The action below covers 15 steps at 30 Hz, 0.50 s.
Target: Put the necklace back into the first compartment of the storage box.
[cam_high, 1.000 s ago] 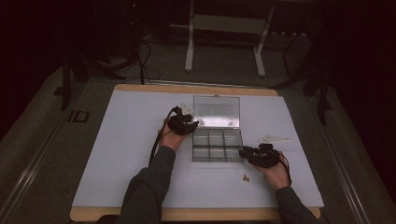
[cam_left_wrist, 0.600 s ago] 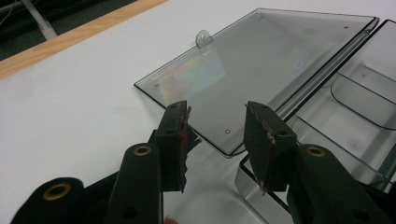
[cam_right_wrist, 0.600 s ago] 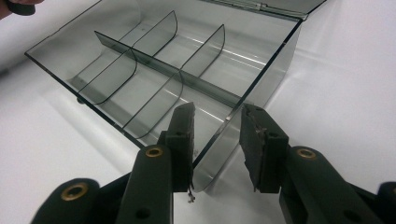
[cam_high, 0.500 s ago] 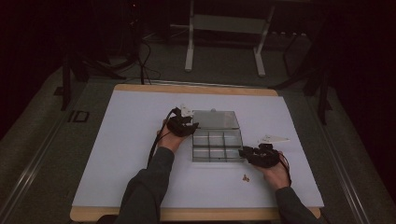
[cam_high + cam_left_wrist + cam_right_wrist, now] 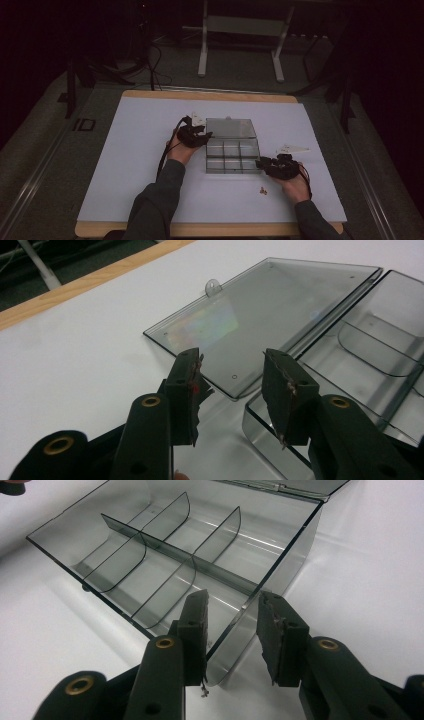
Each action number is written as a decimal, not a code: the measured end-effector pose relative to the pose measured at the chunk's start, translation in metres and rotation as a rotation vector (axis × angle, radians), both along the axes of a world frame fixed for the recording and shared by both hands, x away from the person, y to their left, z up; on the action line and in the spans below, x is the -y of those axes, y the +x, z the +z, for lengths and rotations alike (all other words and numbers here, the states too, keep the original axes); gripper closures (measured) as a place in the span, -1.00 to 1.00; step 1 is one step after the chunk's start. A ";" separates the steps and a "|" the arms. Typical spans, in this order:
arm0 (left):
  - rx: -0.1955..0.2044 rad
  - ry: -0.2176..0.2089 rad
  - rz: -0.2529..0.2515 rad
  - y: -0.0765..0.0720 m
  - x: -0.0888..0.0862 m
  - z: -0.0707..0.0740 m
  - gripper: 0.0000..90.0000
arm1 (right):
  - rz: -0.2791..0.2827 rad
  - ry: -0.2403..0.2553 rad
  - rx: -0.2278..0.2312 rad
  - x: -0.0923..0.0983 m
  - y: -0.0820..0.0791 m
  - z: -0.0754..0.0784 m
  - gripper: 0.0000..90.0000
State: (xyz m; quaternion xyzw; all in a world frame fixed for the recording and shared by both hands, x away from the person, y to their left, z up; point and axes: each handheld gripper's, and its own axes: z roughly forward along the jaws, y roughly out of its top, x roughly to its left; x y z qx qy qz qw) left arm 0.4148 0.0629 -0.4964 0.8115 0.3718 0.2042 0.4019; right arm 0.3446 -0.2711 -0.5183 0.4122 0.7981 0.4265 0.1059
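Observation:
A clear compartment box (image 5: 232, 157) sits mid-table, its lid (image 5: 230, 129) lying flat behind it. My left gripper (image 5: 202, 136) is at the box's back left corner. In the left gripper view it (image 5: 232, 357) is open and has just been opening; the lid (image 5: 260, 315) and tray (image 5: 380, 345) lie beyond its jaws, untouched. My right gripper (image 5: 260, 162) is at the box's front right corner. In the right gripper view its jaws (image 5: 232, 600) clamp the rounded corner of the box (image 5: 165, 555), whose compartments look empty.
A few small brown pieces (image 5: 262, 190) lie on the white mat (image 5: 125, 165) in front of the box, near my right hand. The table's wooden edge (image 5: 210, 94) runs along the back. Beyond it stand a metal frame (image 5: 240, 45) and cables on the floor.
The lid, raised a second ago, has swung back and now lies flat on the mat. My left gripper has let go of it and spread its jaws. The right gripper has stayed put.

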 end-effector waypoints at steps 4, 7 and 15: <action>-0.020 -0.011 -0.001 -0.005 -0.003 0.000 0.32 | -0.001 -0.006 0.004 -0.001 0.000 0.000 0.45; -0.017 -0.010 -0.013 -0.011 -0.004 0.001 0.31 | -0.003 -0.006 0.005 -0.001 0.000 0.000 0.44; -0.018 -0.037 -0.001 -0.031 -0.020 0.000 0.29 | -0.002 -0.011 0.005 -0.001 -0.001 0.000 0.44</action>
